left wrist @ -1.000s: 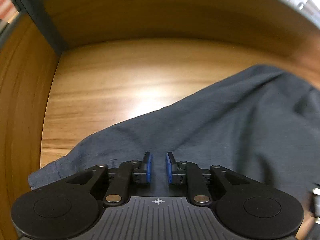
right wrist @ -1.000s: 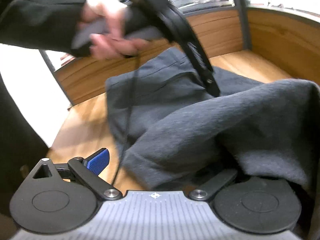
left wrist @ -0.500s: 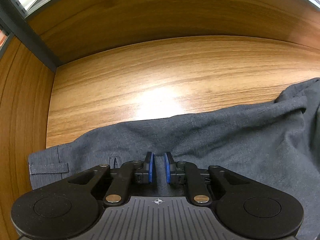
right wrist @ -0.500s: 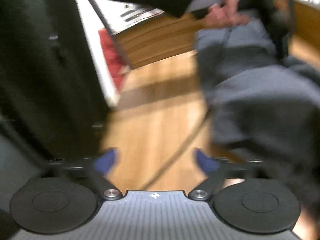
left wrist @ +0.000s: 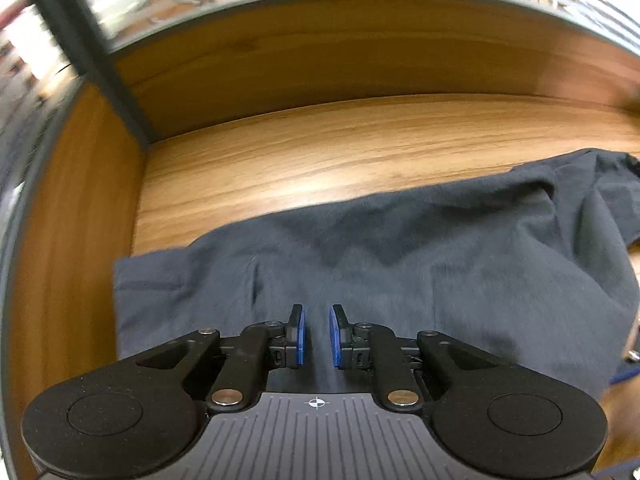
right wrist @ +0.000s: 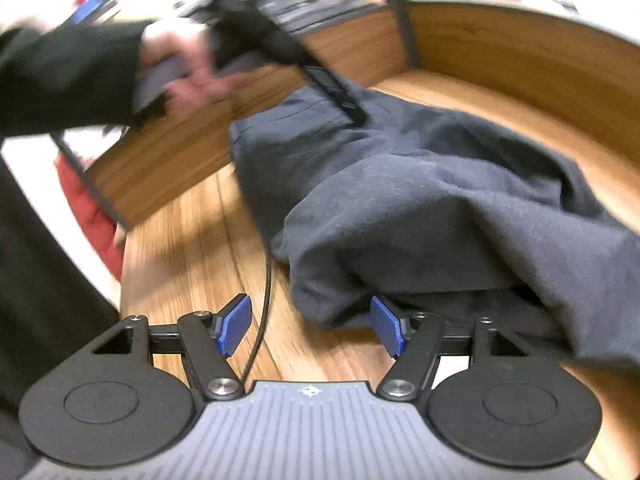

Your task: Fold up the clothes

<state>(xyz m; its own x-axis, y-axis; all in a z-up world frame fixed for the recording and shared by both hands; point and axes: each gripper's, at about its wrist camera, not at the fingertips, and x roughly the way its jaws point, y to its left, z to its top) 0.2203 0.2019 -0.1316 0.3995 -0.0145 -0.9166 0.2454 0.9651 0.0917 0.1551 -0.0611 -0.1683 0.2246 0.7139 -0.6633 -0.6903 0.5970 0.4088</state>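
Dark grey trousers (left wrist: pixel 400 272) lie rumpled across the wooden table (left wrist: pixel 320 168). My left gripper (left wrist: pixel 316 336) is shut on a fold of them near the waistband, cloth running between the blue pads. From the right wrist view, a hand (right wrist: pixel 180 68) holds that left gripper (right wrist: pixel 356 116), tips pinching the trousers (right wrist: pixel 440 208) at their far end. My right gripper (right wrist: pixel 310 326) is open low over the table at the near end. A bunched edge of cloth lies by its right pad (right wrist: pixel 386 326), unpinched.
A raised wooden wall (left wrist: pixel 320 52) borders the table at the back and left, with a dark post (left wrist: pixel 120 80) at the corner. A black cable (right wrist: pixel 266 280) hangs across the right gripper's gap. Something red (right wrist: pixel 88 208) sits beyond the table's left edge (right wrist: pixel 132 240).
The left gripper has lifted and pulled back with the cloth, so more trousers show beneath it. The right gripper came off the cloth that covered its right finger, swung left and back, jaws narrower.
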